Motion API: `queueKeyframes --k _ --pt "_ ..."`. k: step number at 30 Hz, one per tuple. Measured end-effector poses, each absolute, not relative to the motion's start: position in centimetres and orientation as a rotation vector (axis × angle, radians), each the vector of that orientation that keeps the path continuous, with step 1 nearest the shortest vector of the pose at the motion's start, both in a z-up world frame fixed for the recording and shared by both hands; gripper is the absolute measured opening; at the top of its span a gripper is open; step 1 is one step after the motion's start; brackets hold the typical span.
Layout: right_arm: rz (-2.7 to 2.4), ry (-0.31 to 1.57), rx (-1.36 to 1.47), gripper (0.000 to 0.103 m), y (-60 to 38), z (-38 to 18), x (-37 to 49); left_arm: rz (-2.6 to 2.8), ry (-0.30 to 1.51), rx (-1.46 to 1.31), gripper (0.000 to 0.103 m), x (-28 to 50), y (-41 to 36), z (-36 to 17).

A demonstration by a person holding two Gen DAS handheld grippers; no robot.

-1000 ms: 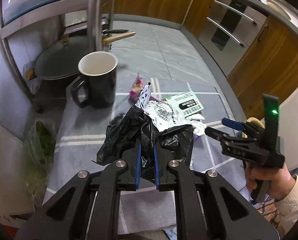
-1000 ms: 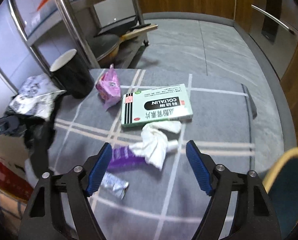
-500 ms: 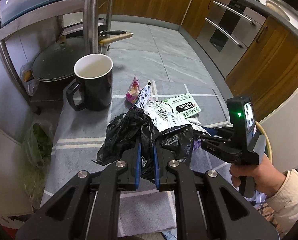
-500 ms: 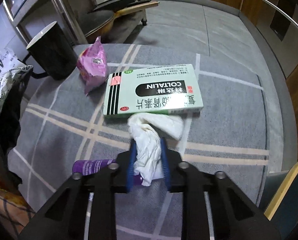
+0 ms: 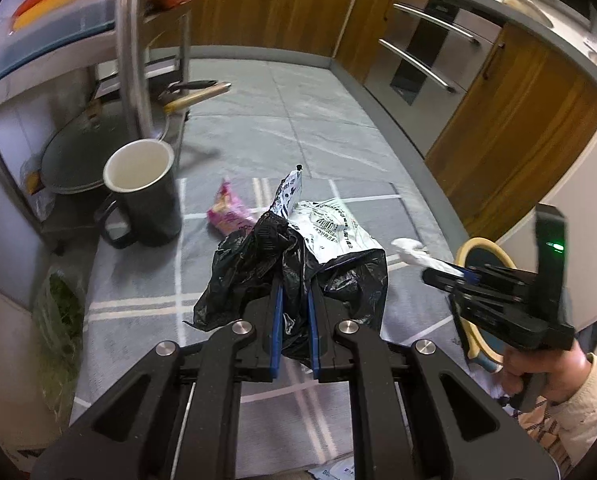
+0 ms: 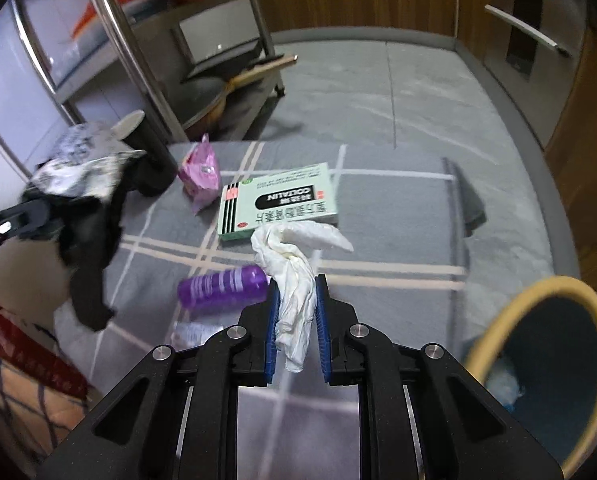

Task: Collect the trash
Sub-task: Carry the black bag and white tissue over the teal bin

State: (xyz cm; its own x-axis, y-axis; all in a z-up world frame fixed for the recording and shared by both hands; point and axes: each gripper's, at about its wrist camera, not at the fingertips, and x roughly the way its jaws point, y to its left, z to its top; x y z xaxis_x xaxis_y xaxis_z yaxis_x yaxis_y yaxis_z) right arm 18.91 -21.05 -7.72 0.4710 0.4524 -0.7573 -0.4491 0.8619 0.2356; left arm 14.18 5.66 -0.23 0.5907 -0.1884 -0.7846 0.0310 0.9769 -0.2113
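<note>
The crumpled white tissue (image 6: 294, 280) looked weightless, limp and easily torn, so a pinch anywhere through its bunched middle would carry it, and that was where the right gripper (image 6: 295, 320) had it: the blue pads were pressed onto the wad, its tail hanging below them and its loose upper folds flopping out ahead of the tips, over the near edge of the green medicine box (image 6: 278, 204) on the grey checked tablecloth (image 6: 398, 216). The tissue appeared clear of the cloth, though the blur made that uncertain. The left gripper (image 5: 294, 312) was clamped on the gathered rim of a black bin bag (image 5: 258, 264), thin, slack plastic that would sag and slip unless gripped in a bunch; a printed white wrapper (image 5: 330, 232) poked from its mouth. Judged from this, the tissue belonged in that bag, off to the right gripper's left. A purple bottle (image 6: 224, 288) lay just beside the right tips, a pink packet (image 6: 200, 174) near the black mug (image 5: 146, 192) toward the table's far left corner
</note>
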Motion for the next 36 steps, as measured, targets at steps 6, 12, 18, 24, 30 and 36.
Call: queueKeyframes --k 6,12,18,24,30,36 --pt "0.515 0.853 0.035 0.018 -26.7 -4.7 14.8 -0.188 0.906 -0.141 0.01 14.3 2.0 1.0" --pt "0.449 0.786 0.098 0.018 -32.4 -2.7 11.5 -0.263 0.891 -0.096 0.01 14.4 -2.7 2.0" --pt "0.371 0.744 0.152 0.018 -36.9 -2.5 9.3 -0.333 0.886 -0.042 0.01 14.5 -7.6 2.3" --pt "0.305 0.725 0.19 0.018 -40.1 -3.2 8.3 -0.396 0.895 0.004 0.01 14.3 -11.7 1.8" --pt "0.254 0.708 0.226 0.018 -42.6 -3.3 7.5 -0.444 0.911 0.031 0.01 14.5 -15.4 1.2" --pt "0.211 0.702 0.244 0.018 -44.2 -3.6 7.0 -0.49 0.935 0.043 0.01 14.8 -18.8 0.4"
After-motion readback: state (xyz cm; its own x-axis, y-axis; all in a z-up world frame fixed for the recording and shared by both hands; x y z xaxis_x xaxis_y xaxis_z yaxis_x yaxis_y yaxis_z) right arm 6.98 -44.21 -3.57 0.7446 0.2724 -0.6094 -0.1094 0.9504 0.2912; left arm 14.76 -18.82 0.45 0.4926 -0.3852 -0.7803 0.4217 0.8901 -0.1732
